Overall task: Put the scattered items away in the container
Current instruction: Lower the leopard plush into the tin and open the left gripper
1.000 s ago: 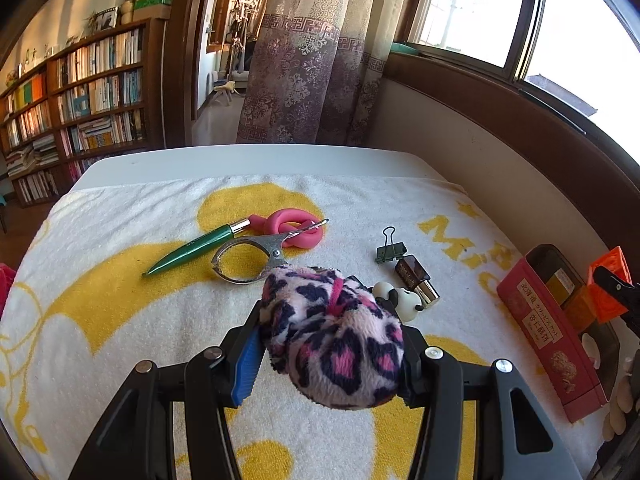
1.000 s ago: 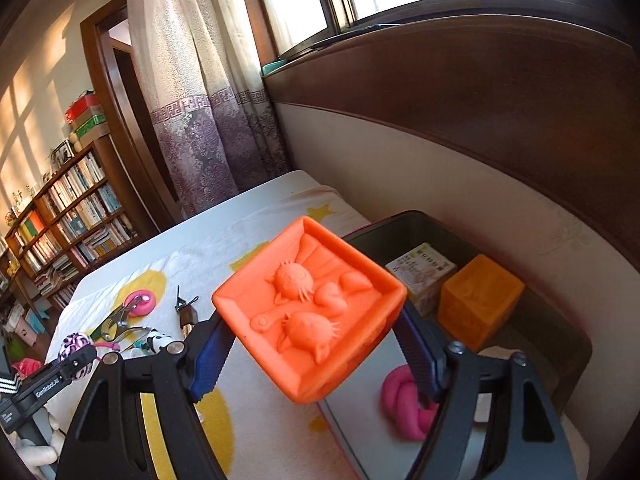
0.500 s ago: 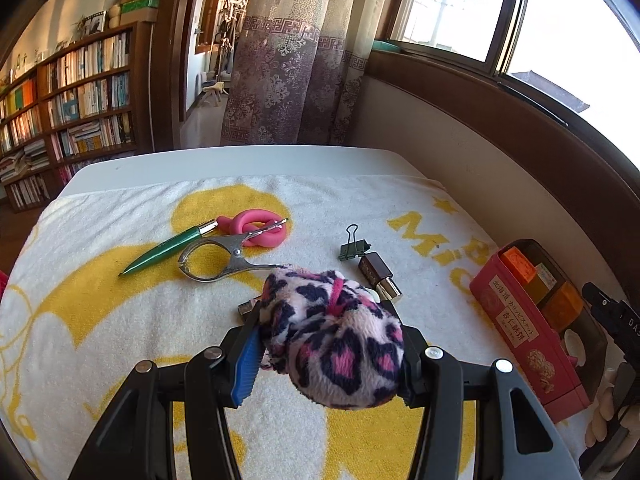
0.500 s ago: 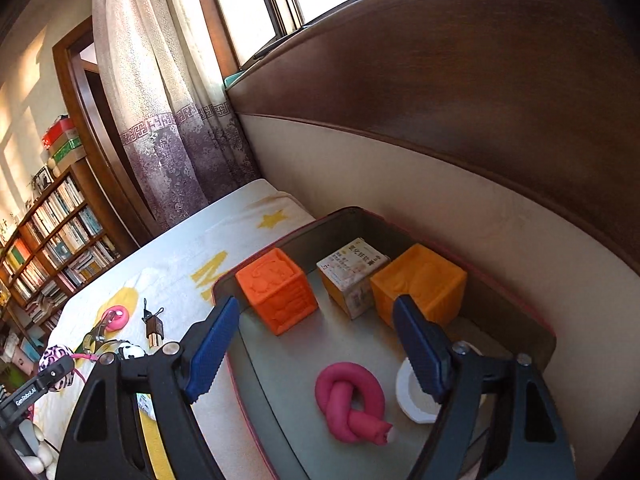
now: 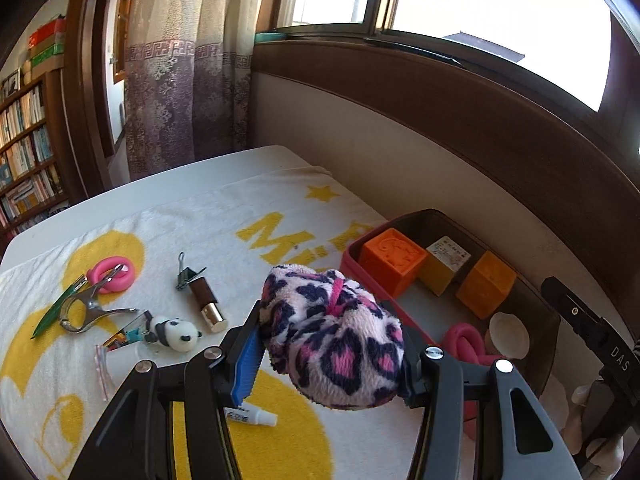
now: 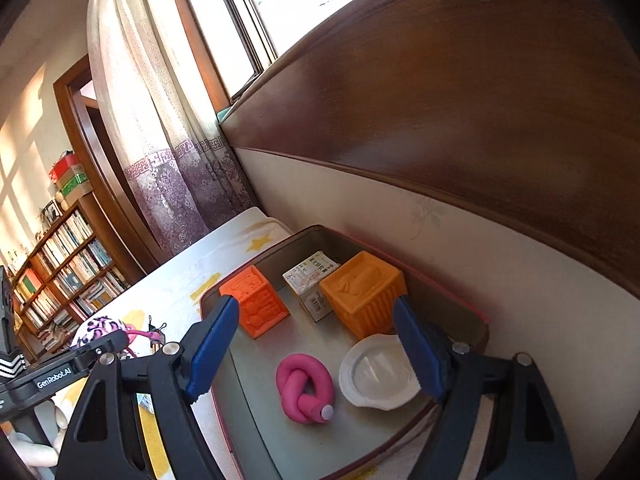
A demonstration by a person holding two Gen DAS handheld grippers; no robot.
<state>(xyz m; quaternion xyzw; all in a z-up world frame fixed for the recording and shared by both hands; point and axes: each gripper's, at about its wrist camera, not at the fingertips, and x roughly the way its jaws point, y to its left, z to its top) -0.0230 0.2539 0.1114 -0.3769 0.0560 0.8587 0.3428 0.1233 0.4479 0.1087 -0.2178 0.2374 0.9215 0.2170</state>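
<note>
My left gripper [image 5: 332, 340] is shut on a pink and purple leopard-print plush [image 5: 336, 332] and holds it above the towel, just left of the red-rimmed container [image 5: 352, 246]. In the right wrist view the plush [image 6: 100, 326] shows at the far left. My right gripper [image 6: 314, 308] stands open and empty over the container [image 6: 208, 300]. Inside lie an orange cube [image 6: 256, 306], a paler orange cube [image 6: 360, 292], a small printed box [image 6: 310, 280], a knotted pink tube [image 6: 304, 384] and a white dish [image 6: 376, 376].
Loose on the yellow and white towel [image 5: 200, 220] lie a pink ring [image 5: 112, 274], a green pen [image 5: 52, 314], a metal clamp [image 5: 84, 312], a binder clip [image 5: 186, 274], a brown tube [image 5: 206, 300], a panda figure [image 5: 176, 332] and a small white tube [image 5: 252, 416]. A wall runs behind the container.
My left gripper has carried the plush to the right, up to the container. My right gripper has let go of the orange cube, which now sits in the container, and stays open.
</note>
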